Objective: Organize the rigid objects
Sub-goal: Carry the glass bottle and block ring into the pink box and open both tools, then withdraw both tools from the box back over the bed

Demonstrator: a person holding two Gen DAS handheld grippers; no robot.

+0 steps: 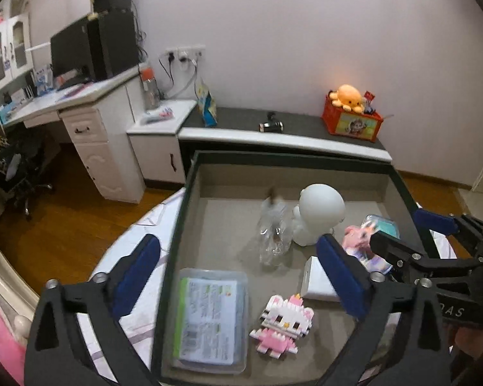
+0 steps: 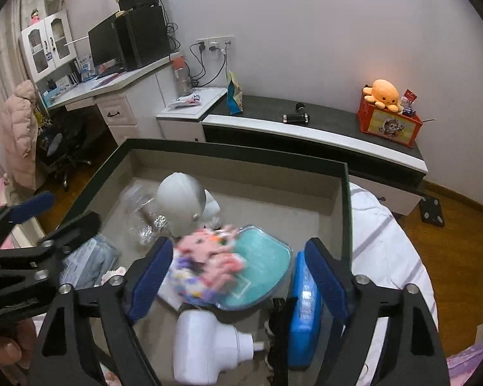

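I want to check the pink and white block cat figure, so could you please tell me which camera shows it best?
The left wrist view: the block cat figure lies whole and sharp on the box floor. The right wrist view shows only a small edge of it behind the tongs.

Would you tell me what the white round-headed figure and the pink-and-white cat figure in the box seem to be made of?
White round-headed figure: apparently smooth matte plastic or vinyl, with an even, seamless surface. Cat figure: small glossy plastic building bricks, judging by its stepped, blocky outline.

Both grippers point(image 1: 238, 276) point(image 2: 238, 276) — jaws wide apart
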